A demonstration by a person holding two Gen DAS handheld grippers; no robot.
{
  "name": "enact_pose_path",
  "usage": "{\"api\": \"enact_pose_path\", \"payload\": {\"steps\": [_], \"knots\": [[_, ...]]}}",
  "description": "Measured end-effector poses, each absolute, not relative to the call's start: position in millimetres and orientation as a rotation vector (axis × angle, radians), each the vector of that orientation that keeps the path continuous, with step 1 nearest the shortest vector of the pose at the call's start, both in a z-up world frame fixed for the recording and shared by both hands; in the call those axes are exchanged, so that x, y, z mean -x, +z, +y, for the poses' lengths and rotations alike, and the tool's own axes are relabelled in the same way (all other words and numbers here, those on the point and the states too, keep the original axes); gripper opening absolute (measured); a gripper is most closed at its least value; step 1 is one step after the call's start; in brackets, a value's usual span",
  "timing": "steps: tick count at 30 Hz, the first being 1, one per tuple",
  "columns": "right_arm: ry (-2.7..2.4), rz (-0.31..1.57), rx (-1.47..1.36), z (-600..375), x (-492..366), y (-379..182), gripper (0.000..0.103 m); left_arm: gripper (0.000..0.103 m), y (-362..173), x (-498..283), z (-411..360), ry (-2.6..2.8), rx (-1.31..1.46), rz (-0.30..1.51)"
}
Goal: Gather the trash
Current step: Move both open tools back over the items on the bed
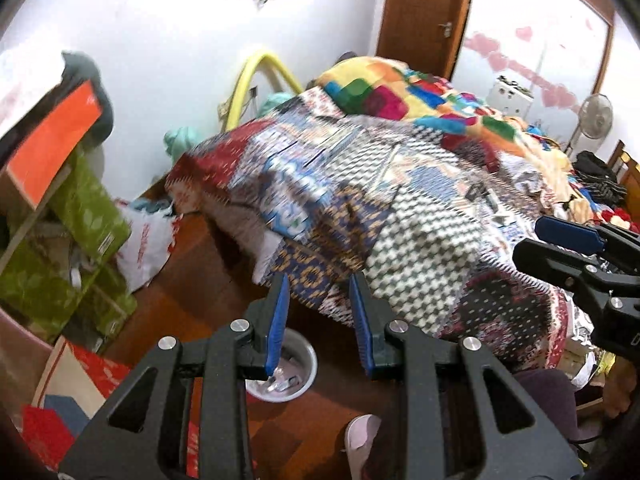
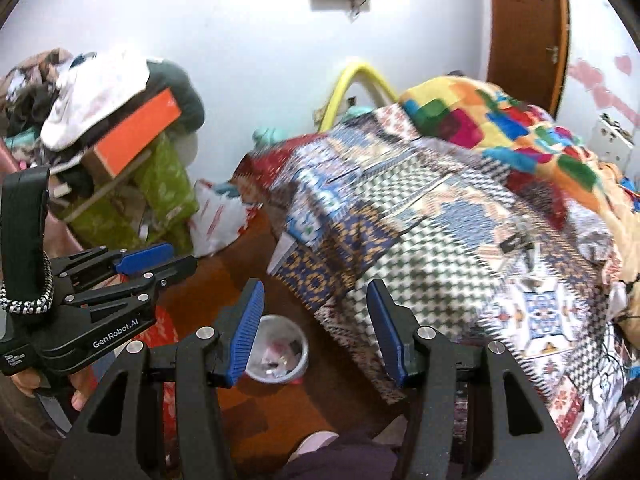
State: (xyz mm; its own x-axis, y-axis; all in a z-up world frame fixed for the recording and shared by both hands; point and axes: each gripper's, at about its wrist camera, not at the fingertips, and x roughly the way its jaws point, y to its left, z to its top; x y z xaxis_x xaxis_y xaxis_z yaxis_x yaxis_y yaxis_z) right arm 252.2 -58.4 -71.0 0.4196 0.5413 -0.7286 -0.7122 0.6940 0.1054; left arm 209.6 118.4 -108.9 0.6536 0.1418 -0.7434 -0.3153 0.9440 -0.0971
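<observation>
A small round white trash bin (image 1: 298, 368) stands on the wooden floor beside the bed, with scraps of trash inside; it also shows in the right wrist view (image 2: 282, 354). My left gripper (image 1: 320, 284) is open and empty, held above the bin near the bed's corner. It also shows from the side in the right wrist view (image 2: 160, 258). My right gripper (image 2: 316, 296) is open and empty, above the bin and the bed edge. It shows at the right edge of the left wrist view (image 1: 548, 240). A small dark scrap (image 2: 516, 244) lies on the patchwork bedspread (image 2: 440, 240).
The bed (image 1: 400, 200) fills the middle and right. Green boxes (image 1: 80, 220) with an orange box (image 1: 52, 140) and clothes pile up at left. A white plastic bag (image 1: 146, 244) lies on the floor. A fan (image 1: 596, 114) and wooden door (image 1: 420, 12) stand behind.
</observation>
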Motion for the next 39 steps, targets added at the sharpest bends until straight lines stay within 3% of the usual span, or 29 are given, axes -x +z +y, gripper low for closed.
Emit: {"api": "enact_pose_path", "payload": {"steps": [20, 31, 39], "knots": [[0.508, 0.762, 0.1, -206.5, -336.0, -47.1, 0.05, 0.038, -80.4, -335.5, -6.9, 0.016, 0.095, 0.787], [0.411, 0.836, 0.036, -251.9, -399.7, -85.9, 0.05, 0.039, -117.5, -418.9, -46.6, -0.08, 0.055, 0.864], [0.392, 0.956, 0.012, -249.2, -451.3, -145.1, 0.05, 0.039, -160.8, -476.1, -57.5, -0.131, 0.041, 0.929]]}}
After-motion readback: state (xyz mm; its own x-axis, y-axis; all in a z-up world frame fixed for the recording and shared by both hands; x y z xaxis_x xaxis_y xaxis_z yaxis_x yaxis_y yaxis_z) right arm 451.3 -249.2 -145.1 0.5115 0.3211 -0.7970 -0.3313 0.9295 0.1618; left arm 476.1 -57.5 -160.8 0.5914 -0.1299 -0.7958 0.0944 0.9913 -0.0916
